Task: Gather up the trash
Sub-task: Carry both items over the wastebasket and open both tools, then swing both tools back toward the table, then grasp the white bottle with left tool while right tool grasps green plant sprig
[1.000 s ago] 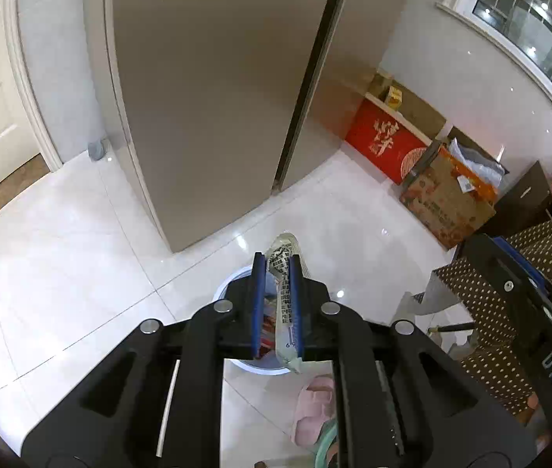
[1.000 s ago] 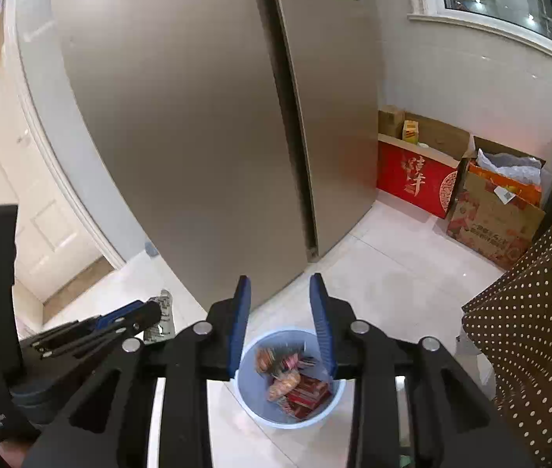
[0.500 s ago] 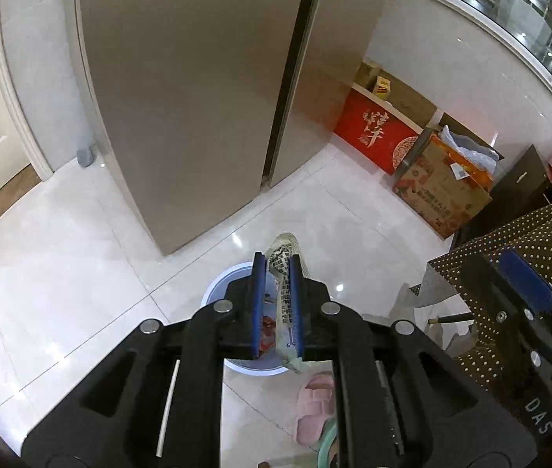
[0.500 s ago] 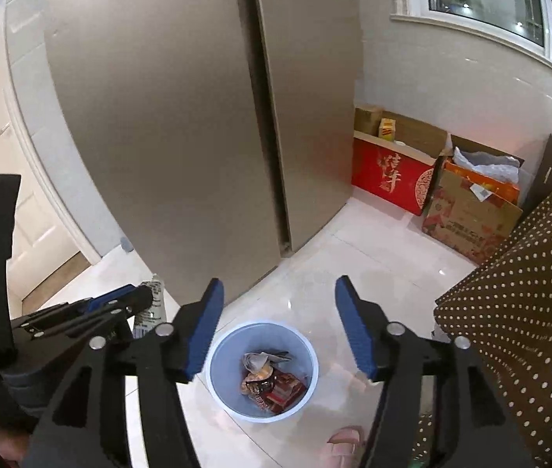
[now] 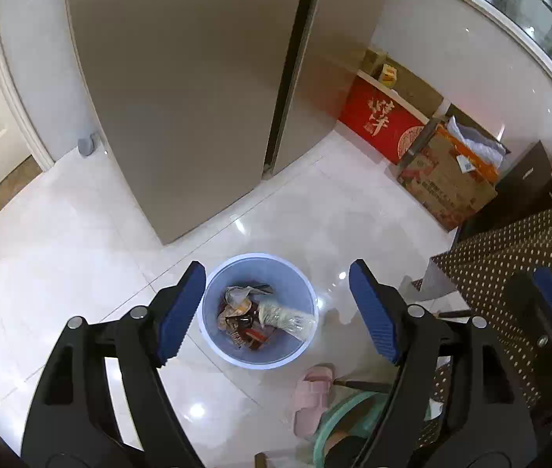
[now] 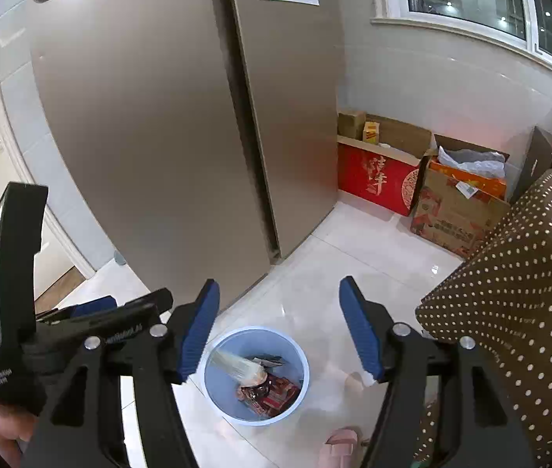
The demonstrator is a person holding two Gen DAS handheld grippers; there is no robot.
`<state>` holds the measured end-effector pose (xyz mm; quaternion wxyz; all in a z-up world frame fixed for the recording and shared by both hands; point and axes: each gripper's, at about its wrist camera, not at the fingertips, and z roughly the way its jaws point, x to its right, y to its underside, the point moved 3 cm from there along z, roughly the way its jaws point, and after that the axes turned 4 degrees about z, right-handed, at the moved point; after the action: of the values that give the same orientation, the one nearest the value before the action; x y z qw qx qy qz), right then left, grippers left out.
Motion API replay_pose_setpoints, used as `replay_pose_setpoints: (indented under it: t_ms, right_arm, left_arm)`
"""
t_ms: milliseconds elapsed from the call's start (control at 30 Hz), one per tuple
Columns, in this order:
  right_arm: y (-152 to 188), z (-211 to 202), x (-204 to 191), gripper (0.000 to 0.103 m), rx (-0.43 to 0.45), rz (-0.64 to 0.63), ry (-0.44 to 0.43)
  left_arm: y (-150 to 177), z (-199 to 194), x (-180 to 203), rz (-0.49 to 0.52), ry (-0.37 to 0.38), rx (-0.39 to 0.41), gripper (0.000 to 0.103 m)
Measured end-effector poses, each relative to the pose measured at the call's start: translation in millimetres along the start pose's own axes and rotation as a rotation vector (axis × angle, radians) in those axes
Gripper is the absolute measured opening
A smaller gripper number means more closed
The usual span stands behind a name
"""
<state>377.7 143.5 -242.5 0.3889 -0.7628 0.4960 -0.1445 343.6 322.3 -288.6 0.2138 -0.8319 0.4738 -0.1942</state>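
Above a round pale-blue plastic bin [image 5: 213,335] on the glossy white tile floor [image 5: 61,257], my left gripper [image 5: 276,308] has just sprung its jaws apart, nothing between them. The clear crinkled plastic wrapper [image 5: 287,318] lies inside the bin, leaning on its rim over red and brown packets [image 6: 272,392]. My right gripper [image 6: 278,329] also stands apart and empty. A pink slipper [image 5: 311,394] lies just beside the bin.

Bin [image 5: 213,335] on floor before fridge [image 5: 182,89] (wrappers [image 5: 285,318] inside); boxes [image 5: 443,187] right.
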Motion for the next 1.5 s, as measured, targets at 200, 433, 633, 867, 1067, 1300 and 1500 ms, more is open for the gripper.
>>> replay_pose_setpoints:
  t_ms: [200, 433, 633, 867, 1067, 1300, 1500]
  right_arm:
    - [-1.6, -11.8, 12.5, 0.064, 0.005, 0.012, 0.012]
    - [-14.2, -51.2, 31.8, 0.064, 0.056, 0.037, 0.039]
    - [-33.5, -102.9, 67.3, 0.067, 0.117, 0.064, 0.096]
    - [-38.4, -171.0, 145.2, 0.068, 0.188, 0.128, 0.188]
    - [-24.2, -223.0, 236.0, 0.069, 0.227, 0.206, 0.301]
    - [1.4, -257.2, 332.7, 0.07, 0.222, 0.315, 0.414]
    - [25.5, -260.3, 396.6, 0.071, 0.187, 0.411, 0.447]
  left_arm:
    - [2.6, -22.2, 11.2, 0.019, 0.0, 0.036, 0.075]
    - [-6.2, -70.6, 38.7, 0.054, 0.037, 0.129, 0.075]
    - [-12.1, -106.9, 87.1, 0.11, 0.103, 0.179, 0.075]
    - [2.6, -137.3, 180.8, 0.244, 0.214, 0.205, 0.075]
    - [23.8, -150.5, 276.9, 0.388, 0.316, 0.2, 0.076]
    - [53.9, -149.8, 387.0, 0.528, 0.439, 0.146, 0.076]
    - [72.3, -133.2, 449.4, 0.628, 0.44, 0.124, 0.076]
